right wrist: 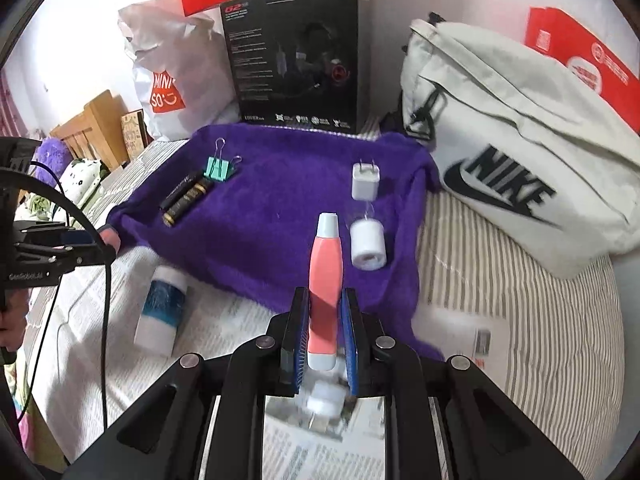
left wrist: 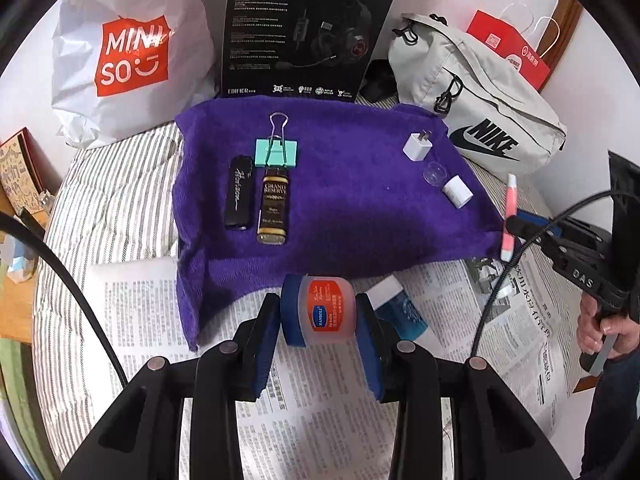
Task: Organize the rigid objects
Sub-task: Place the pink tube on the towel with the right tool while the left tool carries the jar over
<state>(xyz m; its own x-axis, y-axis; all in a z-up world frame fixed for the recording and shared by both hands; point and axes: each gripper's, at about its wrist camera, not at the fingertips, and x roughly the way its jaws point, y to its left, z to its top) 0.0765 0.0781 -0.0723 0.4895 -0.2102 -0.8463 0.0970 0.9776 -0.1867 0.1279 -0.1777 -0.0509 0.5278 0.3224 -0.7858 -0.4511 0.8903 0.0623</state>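
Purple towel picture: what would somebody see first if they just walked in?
Probably the bright purple towel spread over the striped bedding, with a mint binder clip and small bottles lined up on its left side. Next, the two tools up front: the left tool is clamped on a little pink jar, and the right tool grips a pink tube pointing at the towel.

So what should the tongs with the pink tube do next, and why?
Probably carry the pink tube forward and lay it on the purple towel beside the white roll. The right tongs already grip it above the newspaper, and the sorted things lie on that towel.
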